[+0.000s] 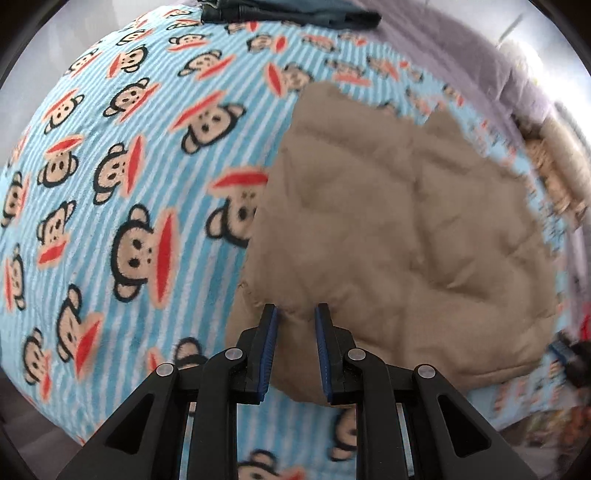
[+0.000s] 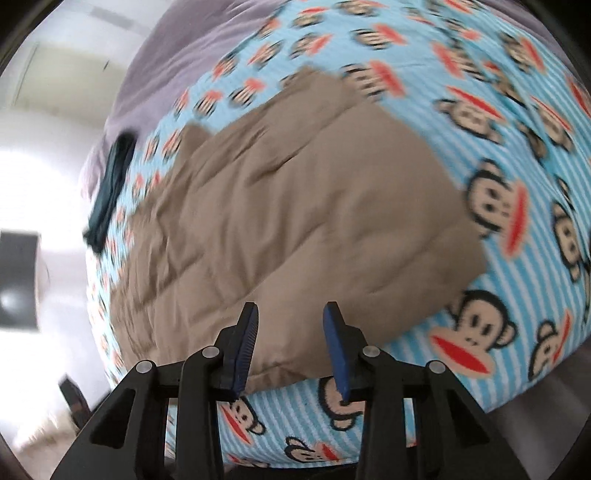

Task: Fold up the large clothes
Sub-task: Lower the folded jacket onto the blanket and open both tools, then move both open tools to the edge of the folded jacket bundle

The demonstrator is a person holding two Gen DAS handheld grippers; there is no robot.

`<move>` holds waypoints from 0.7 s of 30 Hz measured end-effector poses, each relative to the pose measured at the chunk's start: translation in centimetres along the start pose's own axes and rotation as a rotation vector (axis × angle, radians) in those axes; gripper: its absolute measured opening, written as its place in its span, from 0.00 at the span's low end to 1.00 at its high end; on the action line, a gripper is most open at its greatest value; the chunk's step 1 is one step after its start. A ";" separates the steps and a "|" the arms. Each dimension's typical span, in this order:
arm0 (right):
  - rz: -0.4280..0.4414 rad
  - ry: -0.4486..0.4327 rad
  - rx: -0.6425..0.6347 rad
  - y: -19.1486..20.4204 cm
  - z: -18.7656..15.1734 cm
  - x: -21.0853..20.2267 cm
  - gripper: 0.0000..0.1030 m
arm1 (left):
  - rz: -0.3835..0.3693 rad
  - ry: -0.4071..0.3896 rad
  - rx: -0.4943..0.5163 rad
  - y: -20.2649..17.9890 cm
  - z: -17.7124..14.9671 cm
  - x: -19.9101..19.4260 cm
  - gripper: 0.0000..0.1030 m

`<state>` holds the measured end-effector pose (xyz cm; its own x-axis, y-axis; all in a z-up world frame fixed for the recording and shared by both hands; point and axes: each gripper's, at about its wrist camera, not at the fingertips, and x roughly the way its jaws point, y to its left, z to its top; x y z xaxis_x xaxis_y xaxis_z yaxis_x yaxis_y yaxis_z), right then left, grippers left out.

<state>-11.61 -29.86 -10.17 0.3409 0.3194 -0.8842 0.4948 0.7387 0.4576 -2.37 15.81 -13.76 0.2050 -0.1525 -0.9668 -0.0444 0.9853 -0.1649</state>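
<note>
A tan garment (image 1: 399,229) lies spread and wrinkled on a blue striped monkey-print blanket (image 1: 129,166). My left gripper (image 1: 295,312) is open, its jaws apart above the garment's near edge, nothing between them. In the right wrist view the same tan garment (image 2: 295,206) fills the middle. My right gripper (image 2: 291,310) is open over the garment's near hem, holding nothing. Both views are blurred by motion.
A dark folded garment (image 1: 295,13) lies at the far edge of the blanket; it also shows in the right wrist view (image 2: 110,188). A purple sheet (image 1: 461,40) lies beyond the monkey-print blanket (image 2: 517,184). The right gripper shows faintly at the left wrist view's right edge (image 1: 569,354).
</note>
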 end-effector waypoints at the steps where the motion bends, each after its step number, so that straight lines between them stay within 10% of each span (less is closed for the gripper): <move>1: -0.008 0.009 -0.035 0.9 -0.1 0.5 0.39 | 0.009 0.008 0.012 0.0 -0.2 0.5 0.21; 10: -0.035 0.062 -0.221 7.6 -1.2 3.9 0.39 | 0.017 0.024 0.061 0.0 -0.3 1.4 0.22; 13: -0.045 0.072 -0.260 9.1 -1.9 4.8 0.39 | 0.015 -0.004 0.033 0.6 0.0 0.2 0.95; 21: -0.072 0.098 -0.230 9.4 -3.1 6.2 0.39 | 0.009 -0.029 0.023 1.1 1.2 0.0 1.00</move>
<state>-7.29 -19.10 -11.63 0.2270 0.3084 -0.9238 0.3160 0.8739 0.3694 -1.25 17.00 -13.73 0.2334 -0.1418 -0.9620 -0.0242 0.9882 -0.1516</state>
